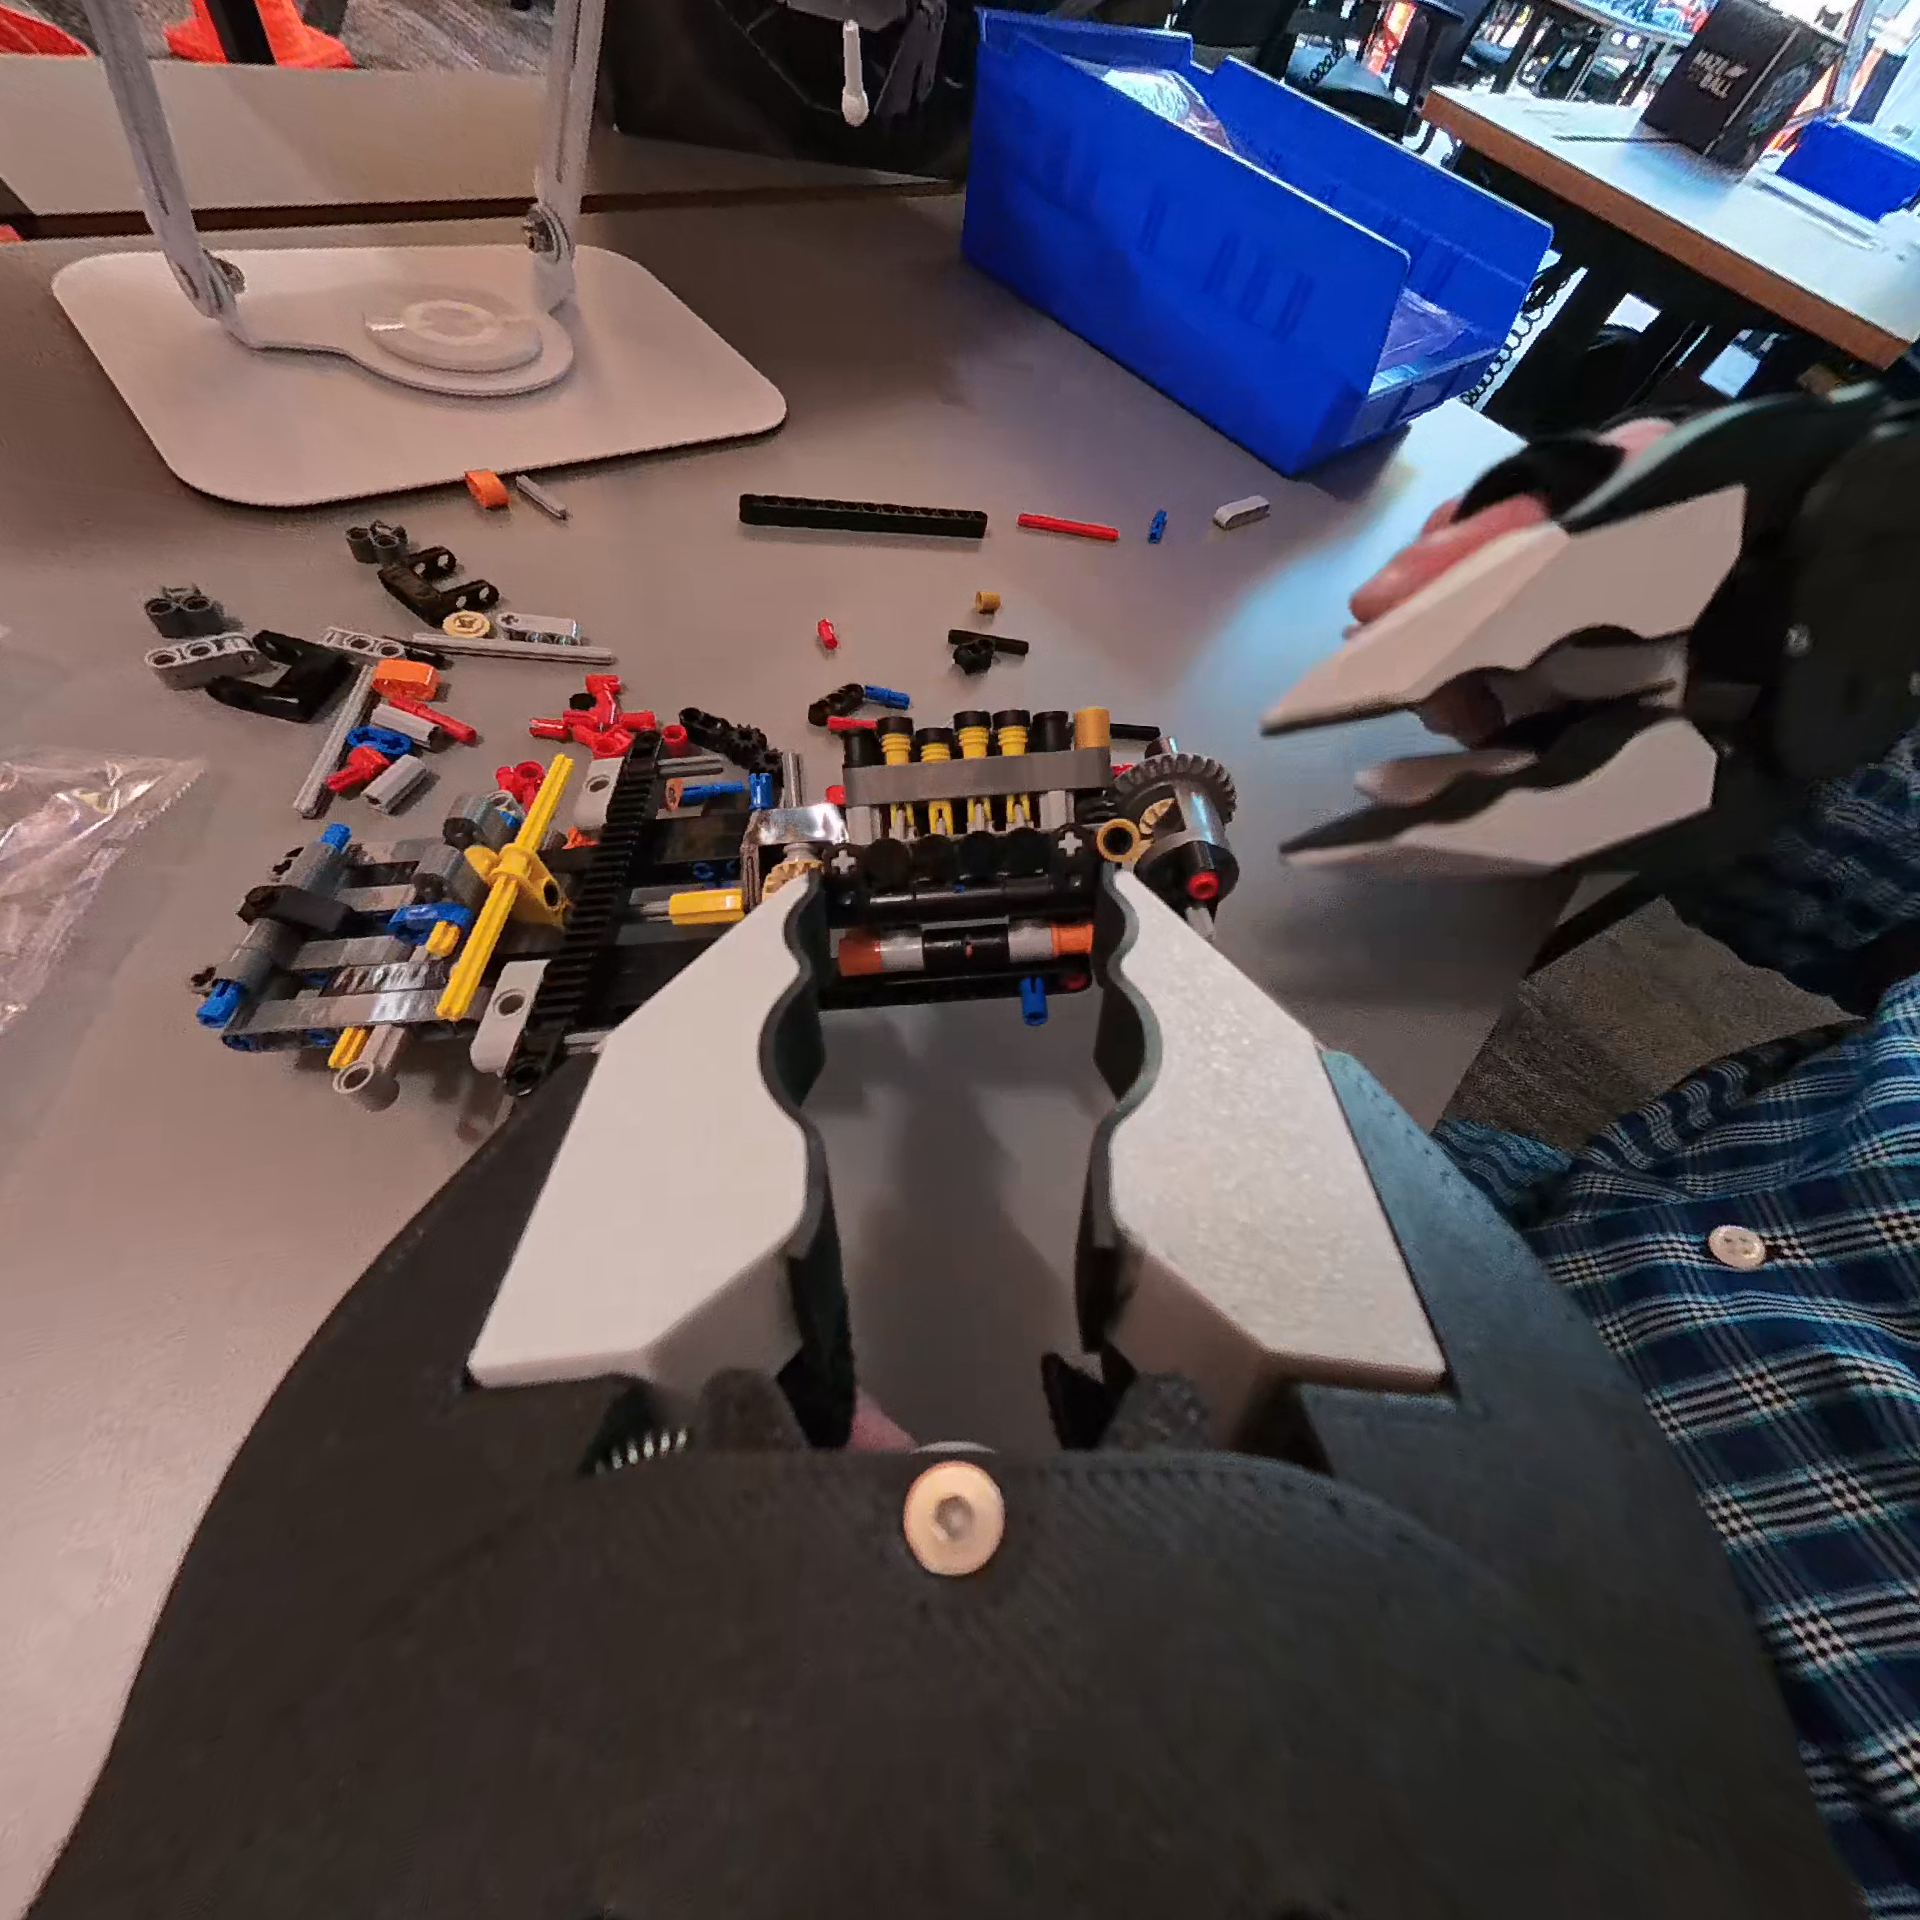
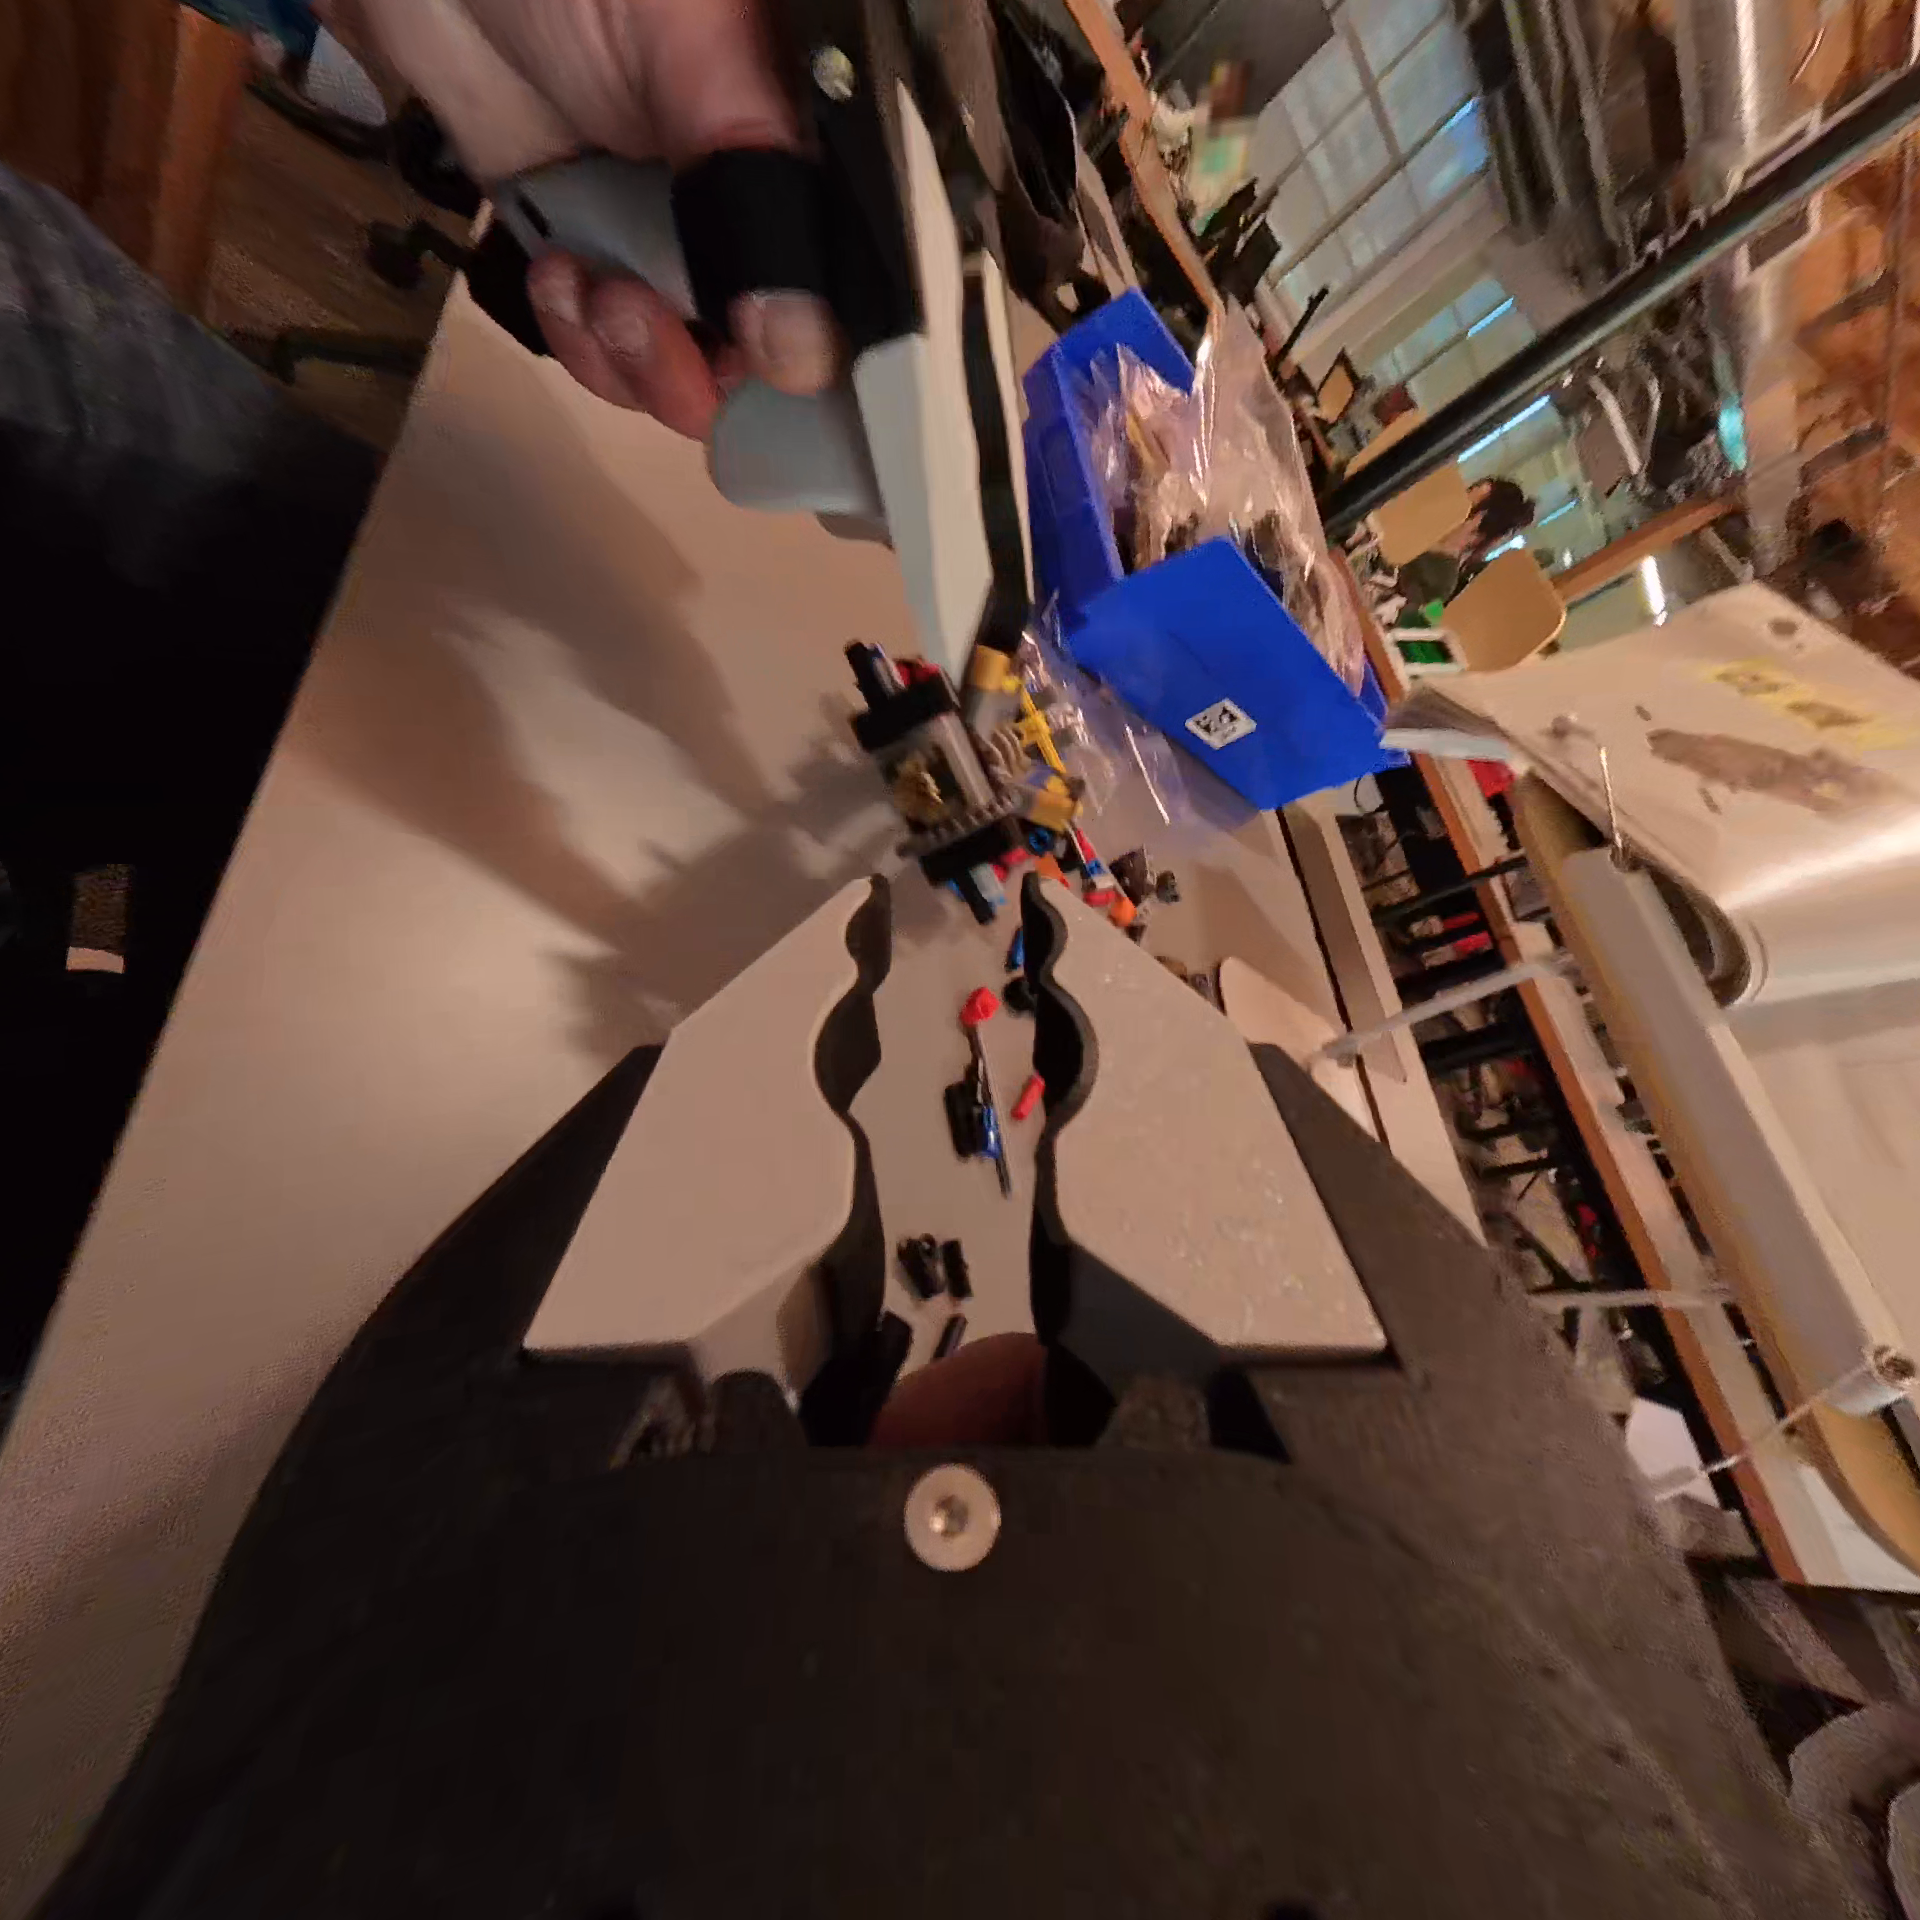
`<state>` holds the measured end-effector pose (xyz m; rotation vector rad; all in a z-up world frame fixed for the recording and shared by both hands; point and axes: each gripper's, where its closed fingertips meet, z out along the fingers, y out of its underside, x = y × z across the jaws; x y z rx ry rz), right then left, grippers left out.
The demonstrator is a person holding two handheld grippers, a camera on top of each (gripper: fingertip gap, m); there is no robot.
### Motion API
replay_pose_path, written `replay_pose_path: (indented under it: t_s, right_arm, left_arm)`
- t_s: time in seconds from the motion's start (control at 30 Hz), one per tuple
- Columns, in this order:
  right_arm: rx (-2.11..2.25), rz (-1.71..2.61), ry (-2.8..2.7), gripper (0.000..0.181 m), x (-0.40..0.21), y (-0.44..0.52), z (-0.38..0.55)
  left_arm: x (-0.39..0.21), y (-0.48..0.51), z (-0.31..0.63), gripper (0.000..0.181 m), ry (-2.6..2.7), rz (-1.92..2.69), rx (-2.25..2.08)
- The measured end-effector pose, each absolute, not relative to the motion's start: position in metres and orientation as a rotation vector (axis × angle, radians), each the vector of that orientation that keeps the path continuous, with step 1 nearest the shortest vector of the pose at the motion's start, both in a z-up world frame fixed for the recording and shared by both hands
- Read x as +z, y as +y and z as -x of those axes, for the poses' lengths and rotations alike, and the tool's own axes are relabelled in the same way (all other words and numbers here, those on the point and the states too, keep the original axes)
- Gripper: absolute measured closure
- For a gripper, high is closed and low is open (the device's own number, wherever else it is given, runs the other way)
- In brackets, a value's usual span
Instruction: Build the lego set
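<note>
A dark box [image 1: 1730, 78] and the blue bin's sticker [image 2: 1219, 721] seemingly bear markings.

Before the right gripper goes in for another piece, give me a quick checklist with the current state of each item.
1. Left gripper braced on the engine block assembly, one of its fingers on each side: ok.
2. Grip firm enough to resist pushing: cannot tell.
3. Right gripper empty, fingers parted: ok.
4. Right gripper clear of the assembly, off to its right: ok.
5. Loose pieces reachable, such as the red axle and black beam on the table: ok.
6. Right wrist view sharp enough to aim: not ok, blurred.
</note>
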<state>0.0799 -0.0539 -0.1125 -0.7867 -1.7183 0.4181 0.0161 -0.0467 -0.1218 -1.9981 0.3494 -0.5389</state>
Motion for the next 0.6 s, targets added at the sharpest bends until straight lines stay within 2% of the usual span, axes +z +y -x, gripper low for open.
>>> replay_pose_path:
  t_s: [0.2,0.5,0.6]
  right_arm:
    - [0.419,0.727,-1.819,0.175,-0.117,-0.035,-0.073]
    - [0.424,0.574,-1.882,0.174,-0.121,-0.039,-0.061]
    - [0.42,0.563,-1.888,0.179,-0.123,-0.041,-0.059]
  left_arm:
    - [-0.121,-0.048,-0.015,0.134,0.349,1.988,-0.547]
    - [-0.121,-0.05,-0.014,0.133,0.348,1.976,-0.561]
    - [-0.12,-0.051,-0.014,0.133,0.351,1.97,-0.565]
